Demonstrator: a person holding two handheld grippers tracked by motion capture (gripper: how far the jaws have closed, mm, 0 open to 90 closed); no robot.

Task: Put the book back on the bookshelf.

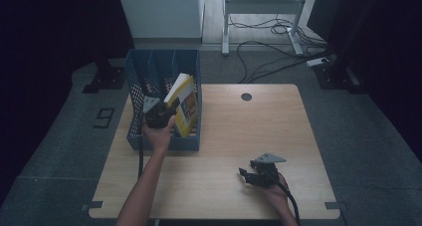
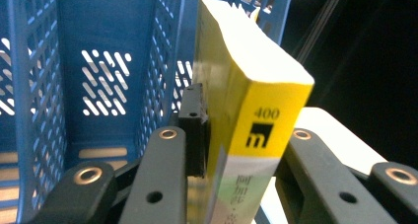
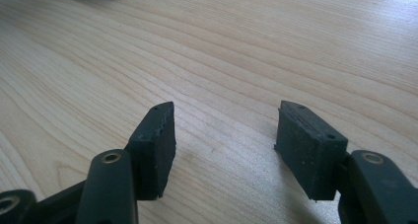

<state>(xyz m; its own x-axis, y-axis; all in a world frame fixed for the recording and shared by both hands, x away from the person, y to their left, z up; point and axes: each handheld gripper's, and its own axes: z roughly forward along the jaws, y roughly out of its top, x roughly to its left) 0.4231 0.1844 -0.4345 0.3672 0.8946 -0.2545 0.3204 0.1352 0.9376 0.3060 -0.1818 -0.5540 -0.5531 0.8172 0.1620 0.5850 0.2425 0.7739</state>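
Observation:
A thick yellow book stands tilted in the right-hand slot of a blue perforated file rack at the table's left rear. My left gripper is shut on the book's lower spine end. In the left gripper view the book sits between the jaws with the left pad pressed on its cover, and the rack's dividers stand behind. My right gripper rests near the table's front right, open. In the right gripper view its gripper has only bare wood between the pads.
The wooden table has a round cable hole near its far edge. Beyond it on the grey floor are a white desk frame, loose cables and a "9" mark at the left.

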